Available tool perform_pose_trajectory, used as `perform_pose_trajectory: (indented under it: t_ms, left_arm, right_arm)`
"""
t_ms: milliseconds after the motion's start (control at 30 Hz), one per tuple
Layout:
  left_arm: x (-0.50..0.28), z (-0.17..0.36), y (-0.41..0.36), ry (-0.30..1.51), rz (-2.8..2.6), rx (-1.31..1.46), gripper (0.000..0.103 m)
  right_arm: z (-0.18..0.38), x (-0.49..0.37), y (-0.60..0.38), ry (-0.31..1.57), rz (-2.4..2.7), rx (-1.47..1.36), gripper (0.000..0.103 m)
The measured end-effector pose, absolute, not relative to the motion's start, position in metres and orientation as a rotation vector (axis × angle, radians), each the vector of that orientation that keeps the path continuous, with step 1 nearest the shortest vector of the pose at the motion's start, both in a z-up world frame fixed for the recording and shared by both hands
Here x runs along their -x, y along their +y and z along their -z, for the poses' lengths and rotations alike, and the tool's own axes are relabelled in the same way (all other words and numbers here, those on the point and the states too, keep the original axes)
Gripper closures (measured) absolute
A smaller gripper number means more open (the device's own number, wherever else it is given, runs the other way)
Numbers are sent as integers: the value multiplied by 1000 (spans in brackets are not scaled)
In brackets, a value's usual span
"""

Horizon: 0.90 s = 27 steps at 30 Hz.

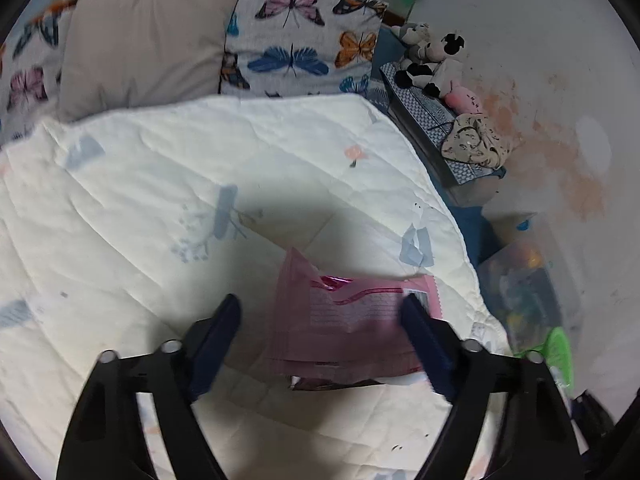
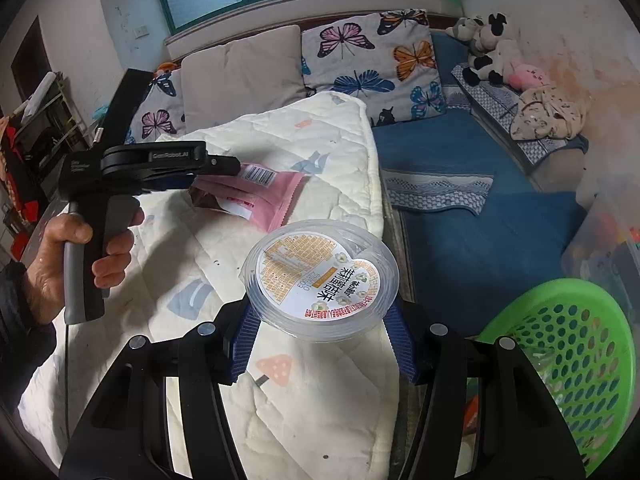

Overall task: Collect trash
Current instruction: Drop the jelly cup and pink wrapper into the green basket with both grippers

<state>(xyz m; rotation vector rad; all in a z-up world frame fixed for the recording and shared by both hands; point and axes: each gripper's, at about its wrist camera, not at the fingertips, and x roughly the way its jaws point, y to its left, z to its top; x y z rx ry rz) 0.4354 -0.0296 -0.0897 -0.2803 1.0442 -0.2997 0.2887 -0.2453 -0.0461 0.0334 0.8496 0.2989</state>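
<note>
A pink snack wrapper (image 1: 352, 328) lies on the white quilt (image 1: 160, 208). My left gripper (image 1: 320, 312) is open, its blue fingers astride the wrapper and just above it; it also shows in the right wrist view (image 2: 224, 170) over the wrapper (image 2: 260, 196). My right gripper (image 2: 320, 320) is shut on a clear round plastic tub (image 2: 320, 280) with a printed lid, held above the quilt's edge (image 2: 372, 184). A green perforated basket (image 2: 568, 360) stands low at the right of it.
Butterfly pillows (image 2: 372, 64) and a beige pillow (image 2: 240, 80) line the far end. Plush toys (image 2: 492, 52) and a crumpled cloth (image 2: 548, 116) lie by the wall. A clear storage box (image 2: 608, 248) stands beyond the basket. Blue sheet (image 2: 480, 240) is bare beside the quilt.
</note>
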Motion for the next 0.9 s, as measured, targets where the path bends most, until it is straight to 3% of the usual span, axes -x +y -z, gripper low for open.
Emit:
perform_pose_trajectory:
  t_ms: [67,233,433,900]
  left_arm:
    - [-436,92,-29,1043,306,303,29]
    - [-430,91,-31,1039,346,323,57]
    - [-405,71,-28,992,345,286,74]
    - [-312,8,-43,894,410,183,75]
  right_arm:
    - [47,-287,-247,850,-298,-35,45]
    - [50,-284,-251,856,-292,-40,45]
    - [42,-268,-258,845,-280,-47,45]
    - [20,-205,-296,817,-210,-56,45]
